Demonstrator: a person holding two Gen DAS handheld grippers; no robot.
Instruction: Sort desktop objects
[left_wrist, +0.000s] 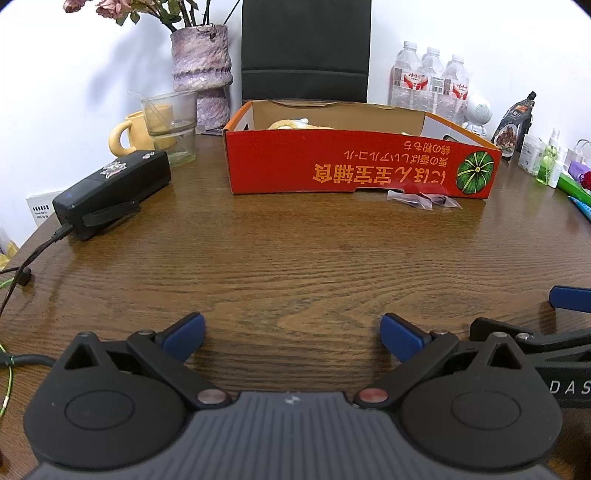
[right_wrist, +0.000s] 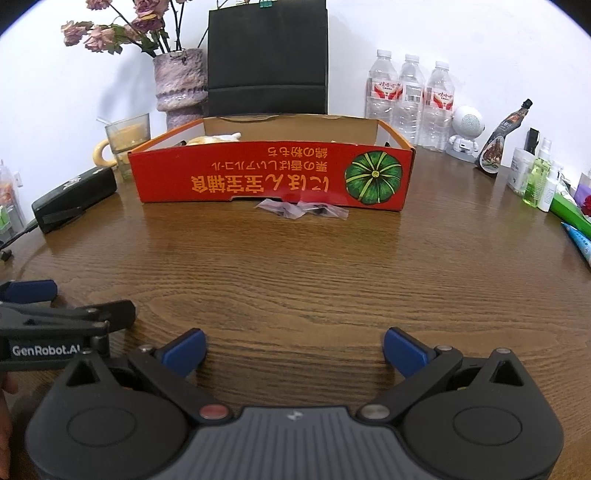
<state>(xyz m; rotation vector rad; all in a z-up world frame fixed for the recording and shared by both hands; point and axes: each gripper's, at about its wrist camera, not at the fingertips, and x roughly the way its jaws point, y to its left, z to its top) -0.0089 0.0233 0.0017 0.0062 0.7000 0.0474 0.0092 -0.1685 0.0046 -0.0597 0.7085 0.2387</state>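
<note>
At twelve o'clock, touching the red cardboard box (right_wrist: 271, 177), lie small clear plastic bags (right_wrist: 301, 211), likely awaiting sorting, while left gripper (left_wrist: 292, 338) and right gripper (right_wrist: 294, 350) rest wide-fingered, empty.

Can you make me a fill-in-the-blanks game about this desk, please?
1. The picture on the red box shows a green ____.
2. By the wall stand ____ water bottles.
3. The small clear plastic bags lie on the table in ____ of the red box.
4. Both the left tongs and the right tongs are ____ and hold nothing.

Missing words: pumpkin; three; front; open
</note>
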